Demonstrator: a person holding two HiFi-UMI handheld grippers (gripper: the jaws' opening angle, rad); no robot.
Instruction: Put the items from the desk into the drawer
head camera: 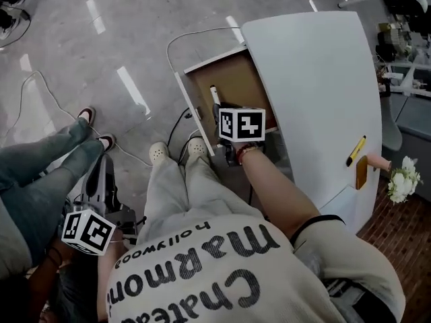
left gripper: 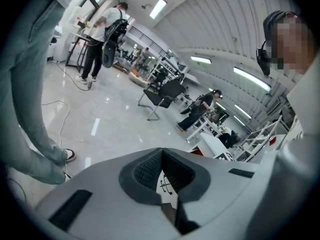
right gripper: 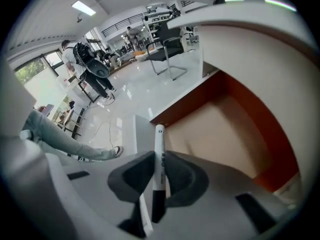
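Right gripper (right gripper: 159,173): pads pinch the marker about mid-length.
Marker (right gripper: 159,144): stands along the jaws, white end poking past the fingertips, dark end back toward the gripper body; held over the open drawer.
Drawer (head camera: 232,79): pulled out from the white desk (head camera: 316,79).
Left gripper (left gripper: 161,170): jaws pressed together, nothing between, low at the person's left side.
Yellow pen (head camera: 355,151): lying on the desk.

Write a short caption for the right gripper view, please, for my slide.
Right gripper clamps a white marker with a black end over the open drawer.
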